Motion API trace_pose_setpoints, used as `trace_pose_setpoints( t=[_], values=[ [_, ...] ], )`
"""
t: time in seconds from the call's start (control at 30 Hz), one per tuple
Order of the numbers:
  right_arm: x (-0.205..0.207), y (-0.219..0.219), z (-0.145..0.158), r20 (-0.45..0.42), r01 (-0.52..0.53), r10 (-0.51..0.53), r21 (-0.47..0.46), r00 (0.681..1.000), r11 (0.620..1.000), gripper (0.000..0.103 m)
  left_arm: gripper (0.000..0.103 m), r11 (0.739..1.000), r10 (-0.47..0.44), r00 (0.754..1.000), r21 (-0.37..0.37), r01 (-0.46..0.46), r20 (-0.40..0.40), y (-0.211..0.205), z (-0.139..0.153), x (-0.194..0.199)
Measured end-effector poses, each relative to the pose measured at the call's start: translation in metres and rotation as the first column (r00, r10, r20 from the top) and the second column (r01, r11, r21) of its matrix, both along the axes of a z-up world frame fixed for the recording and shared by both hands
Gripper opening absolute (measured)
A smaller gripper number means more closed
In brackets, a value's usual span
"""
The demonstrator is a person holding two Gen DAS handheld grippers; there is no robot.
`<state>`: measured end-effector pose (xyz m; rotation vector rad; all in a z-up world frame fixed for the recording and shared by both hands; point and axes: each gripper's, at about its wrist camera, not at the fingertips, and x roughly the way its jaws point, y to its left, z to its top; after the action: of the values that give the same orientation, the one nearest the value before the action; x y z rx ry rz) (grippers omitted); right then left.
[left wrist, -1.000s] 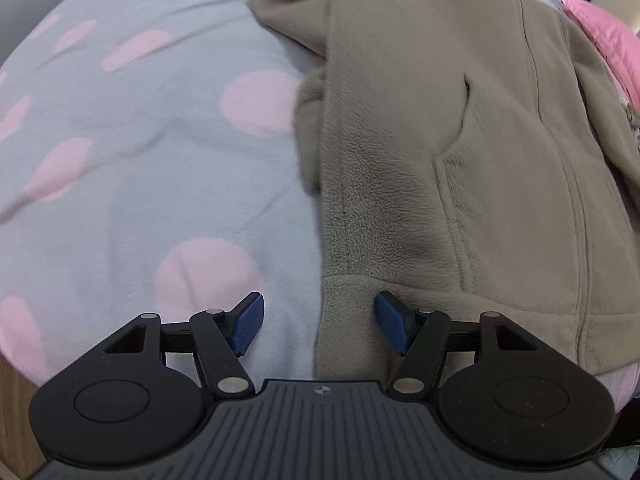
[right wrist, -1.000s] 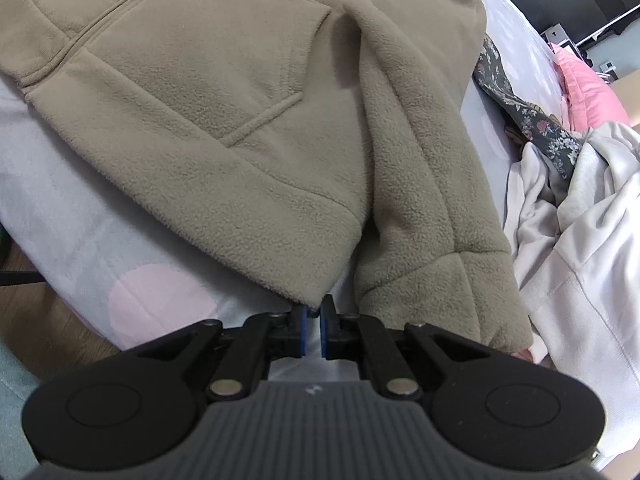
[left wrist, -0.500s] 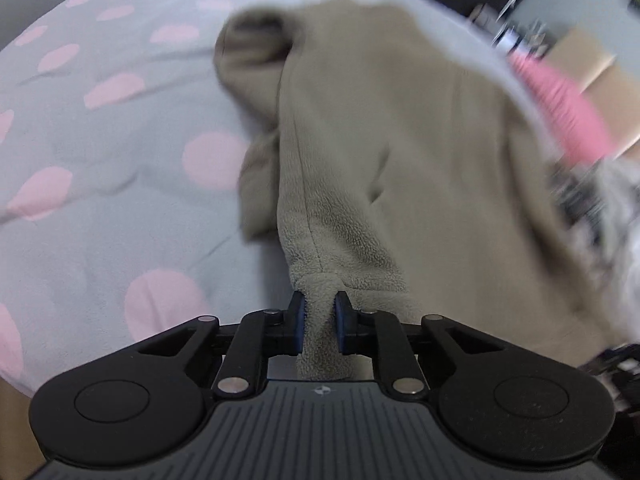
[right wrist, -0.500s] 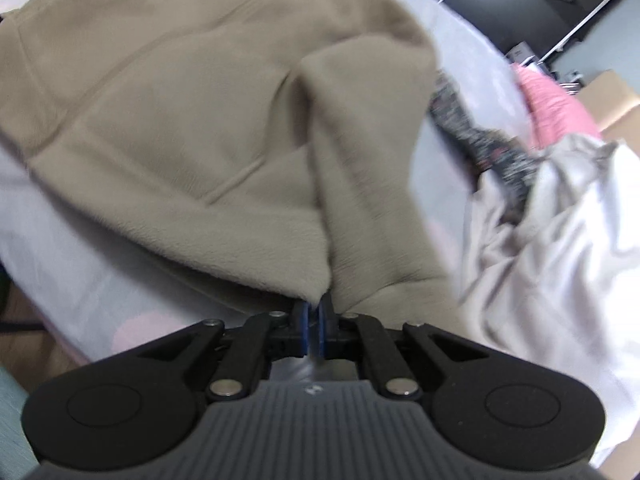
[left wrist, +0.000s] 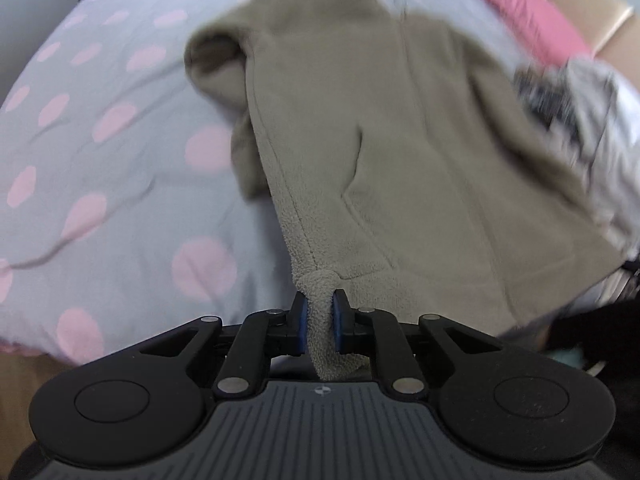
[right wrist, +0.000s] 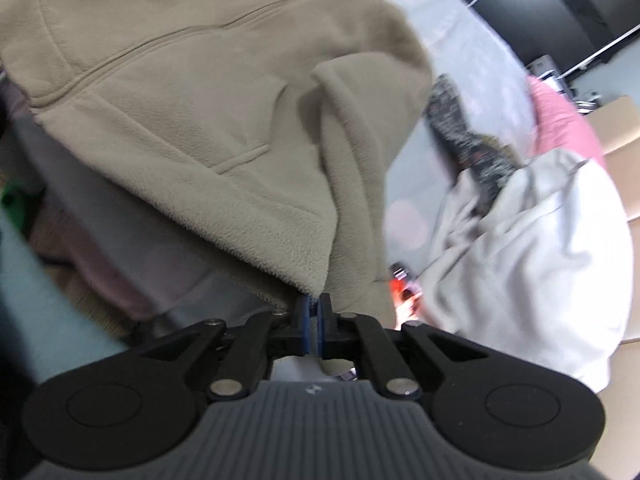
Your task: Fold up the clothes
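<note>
Jacket: one beige fleece jacket (left wrist: 400, 152), nubbly pile, on the dotted bedsheet (left wrist: 120, 184)
Left gripper (left wrist: 319, 322): pads pinch its bunched hem corner
Right gripper (right wrist: 314, 322): clamped on other hem corner
Pile: pale garment (right wrist: 532, 248), one

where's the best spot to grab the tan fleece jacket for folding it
By the two bottom hem corners, coming in from the near edge of the bed. The hem of the tan fleece jacket is a thick band that bunches between pads. The left gripper and the right gripper each pinch a corner there.
</note>
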<state>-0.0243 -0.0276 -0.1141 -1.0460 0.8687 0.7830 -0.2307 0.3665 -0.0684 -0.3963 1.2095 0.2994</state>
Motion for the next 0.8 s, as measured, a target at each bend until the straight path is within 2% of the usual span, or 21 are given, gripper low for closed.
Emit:
trace_pose_setpoints(
  t=[0.17,0.37,0.5,0.6,0.7,0.73,0.8],
  values=[
    [-0.009,0.005,-0.028,-0.091,-0.023,0.018,-0.06,0.996,0.998,0.003,0.01,0.998,-0.048,0.987,0.031,0.053,-0.156,-0.004,-0.047,0.011],
    [-0.009,0.014,-0.053,-0.14,-0.042,0.023,-0.135,0.99,0.99,0.003,0.011,0.998,-0.052,0.964,0.03,0.062,-0.259,0.001,-0.08,0.021],
    [-0.007,0.019,-0.064,-0.156,-0.035,0.012,-0.149,0.988,0.988,0.004,0.014,0.998,-0.043,0.957,0.026,0.053,-0.288,0.005,-0.09,0.022],
    [-0.012,0.022,-0.066,-0.143,-0.063,0.041,-0.157,0.989,0.986,0.006,0.016,0.999,-0.035,0.956,0.024,0.044,-0.29,0.004,-0.088,0.02],
    [-0.014,0.023,-0.066,-0.141,-0.082,0.06,-0.157,0.988,0.984,0.013,0.022,0.999,-0.03,0.957,0.021,0.038,-0.289,0.002,-0.082,0.017],
    [-0.015,0.022,-0.064,-0.142,-0.089,0.067,-0.153,0.988,0.984,0.022,0.023,0.999,-0.032,0.96,0.017,0.039,-0.279,0.001,-0.078,0.015],
    [-0.017,0.022,-0.059,-0.145,-0.1,0.079,-0.143,0.986,0.985,0.031,0.025,0.999,-0.039,0.966,0.003,0.041,-0.255,-0.002,-0.067,0.011]
  ],
)
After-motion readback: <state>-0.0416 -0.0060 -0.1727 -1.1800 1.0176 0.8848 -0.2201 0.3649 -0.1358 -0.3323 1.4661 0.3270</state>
